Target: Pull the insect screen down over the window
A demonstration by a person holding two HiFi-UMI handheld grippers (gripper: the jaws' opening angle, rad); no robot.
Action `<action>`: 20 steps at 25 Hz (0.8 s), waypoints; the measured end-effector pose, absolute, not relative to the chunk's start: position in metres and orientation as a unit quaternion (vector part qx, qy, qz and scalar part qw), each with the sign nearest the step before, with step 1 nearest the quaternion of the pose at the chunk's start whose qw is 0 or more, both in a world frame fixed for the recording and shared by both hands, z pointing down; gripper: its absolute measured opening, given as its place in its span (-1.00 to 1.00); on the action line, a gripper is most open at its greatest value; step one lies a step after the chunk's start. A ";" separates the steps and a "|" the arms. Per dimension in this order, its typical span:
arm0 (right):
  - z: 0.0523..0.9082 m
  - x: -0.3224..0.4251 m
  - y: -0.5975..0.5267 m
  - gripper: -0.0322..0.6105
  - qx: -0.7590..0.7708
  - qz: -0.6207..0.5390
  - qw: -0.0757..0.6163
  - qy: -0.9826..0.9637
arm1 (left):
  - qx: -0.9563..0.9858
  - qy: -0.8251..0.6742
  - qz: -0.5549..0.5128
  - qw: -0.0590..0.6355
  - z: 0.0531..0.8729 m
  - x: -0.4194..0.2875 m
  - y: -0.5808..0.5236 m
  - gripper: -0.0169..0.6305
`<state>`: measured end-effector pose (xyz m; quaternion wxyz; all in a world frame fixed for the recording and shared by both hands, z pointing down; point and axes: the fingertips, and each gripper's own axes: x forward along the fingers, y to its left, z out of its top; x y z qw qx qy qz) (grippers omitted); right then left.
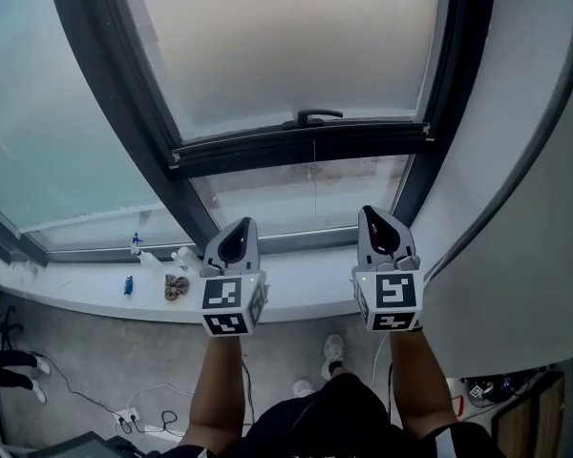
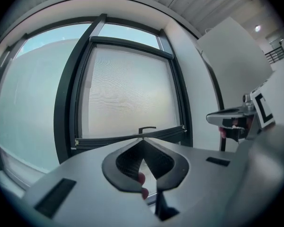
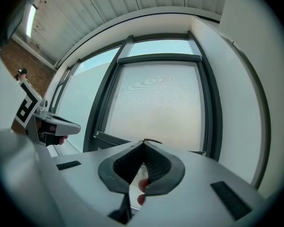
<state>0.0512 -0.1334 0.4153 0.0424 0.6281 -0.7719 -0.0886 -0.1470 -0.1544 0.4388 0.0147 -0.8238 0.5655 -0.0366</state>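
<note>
Holding both grippers over the sill (image 1: 306, 292), I have the left gripper (image 1: 241, 227) and right gripper (image 1: 374, 219) with jaws pressed together, empty; the screen (image 1: 286, 36) covers the window down to its bar (image 1: 301, 147), handle (image 1: 312, 116) on top; both grippers hang clear of the bar.

The bottom bar (image 1: 301, 147) of the insect screen (image 1: 286, 46) is located across the window, beyond both grippers. The left gripper (image 1: 241, 229) and right gripper (image 1: 372, 219) are held side by side above the sill (image 1: 86, 294). Small items (image 1: 176, 286) are placed on the sill, farther left.
</note>
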 end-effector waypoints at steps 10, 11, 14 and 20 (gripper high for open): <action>0.426 0.073 -0.078 -0.89 0.630 -0.091 0.044 -0.770 | -0.823 0.567 -0.031 0.021 0.444 -0.130 -0.100 -0.94; 0.426 0.076 -0.074 -0.89 0.629 -0.092 0.043 -0.771 | -0.821 0.569 -0.029 0.021 0.443 -0.128 -0.096 -0.94; 0.424 0.085 -0.061 -0.89 0.624 -0.091 0.040 -0.775 | -0.821 0.571 -0.021 0.014 0.441 -0.118 -0.081 -0.94; 0.429 0.101 -0.030 -0.89 0.611 -0.080 0.034 -0.787 | -0.815 0.579 -0.024 0.018 0.442 -0.093 -0.045 -0.94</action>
